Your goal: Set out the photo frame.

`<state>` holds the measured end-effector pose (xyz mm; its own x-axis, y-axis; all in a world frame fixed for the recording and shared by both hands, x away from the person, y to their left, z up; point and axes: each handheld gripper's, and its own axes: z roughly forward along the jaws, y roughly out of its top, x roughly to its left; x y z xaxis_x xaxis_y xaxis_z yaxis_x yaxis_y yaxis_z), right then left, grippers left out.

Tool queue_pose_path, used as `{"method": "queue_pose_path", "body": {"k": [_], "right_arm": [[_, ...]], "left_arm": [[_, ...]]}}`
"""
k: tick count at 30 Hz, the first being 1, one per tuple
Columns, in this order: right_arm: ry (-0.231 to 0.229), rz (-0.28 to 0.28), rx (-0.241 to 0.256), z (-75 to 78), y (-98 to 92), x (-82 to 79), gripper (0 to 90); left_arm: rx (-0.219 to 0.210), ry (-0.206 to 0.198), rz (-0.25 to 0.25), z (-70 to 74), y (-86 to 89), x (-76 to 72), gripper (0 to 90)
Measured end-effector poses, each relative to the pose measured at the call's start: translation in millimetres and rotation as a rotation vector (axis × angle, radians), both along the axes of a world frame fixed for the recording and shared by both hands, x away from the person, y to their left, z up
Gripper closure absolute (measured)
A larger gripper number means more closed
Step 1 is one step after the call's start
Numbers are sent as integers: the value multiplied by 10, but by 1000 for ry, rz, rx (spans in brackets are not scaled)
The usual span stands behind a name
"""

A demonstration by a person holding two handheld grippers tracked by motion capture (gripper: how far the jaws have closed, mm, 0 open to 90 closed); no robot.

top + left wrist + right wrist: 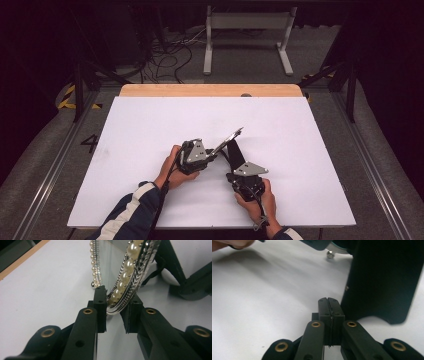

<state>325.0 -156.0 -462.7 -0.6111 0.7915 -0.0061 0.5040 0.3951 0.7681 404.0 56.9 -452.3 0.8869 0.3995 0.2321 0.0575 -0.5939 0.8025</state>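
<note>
I am wearing a dark navy sleeve with white stripes (pixel 131 209) on my left forearm, at about seven o'clock. My left black two-jaw gripper (pixel 115 312) is showing brass-ringed screw holes along its matte arms. My right black two-jaw gripper (pixel 331 312) is showing the same brass rings. Each is carrying a grey three-cornered plate (pixel 250 169) and trailing a black cable (pixel 261 207).

White-topped table (pixel 150 130) with a black stand (pixel 234 150) on it.

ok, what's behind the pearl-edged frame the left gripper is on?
Behind the pearl-edged frame, its black stand props it tilted on the white table. The right gripper, jaws shut, sits beside that stand. The frame's back face is hidden.
</note>
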Motion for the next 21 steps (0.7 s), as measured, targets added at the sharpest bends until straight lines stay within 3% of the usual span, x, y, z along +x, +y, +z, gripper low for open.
{"method": "queue_pose_path", "body": {"k": [15,21], "right_arm": [[14,-26,-10,2,-62,52,900],[15,-34,-4,1,-88,84,900]], "left_arm": [[36,-53,20,28,5,-74,780],[27,-47,15,31,12,-85,787]]}}
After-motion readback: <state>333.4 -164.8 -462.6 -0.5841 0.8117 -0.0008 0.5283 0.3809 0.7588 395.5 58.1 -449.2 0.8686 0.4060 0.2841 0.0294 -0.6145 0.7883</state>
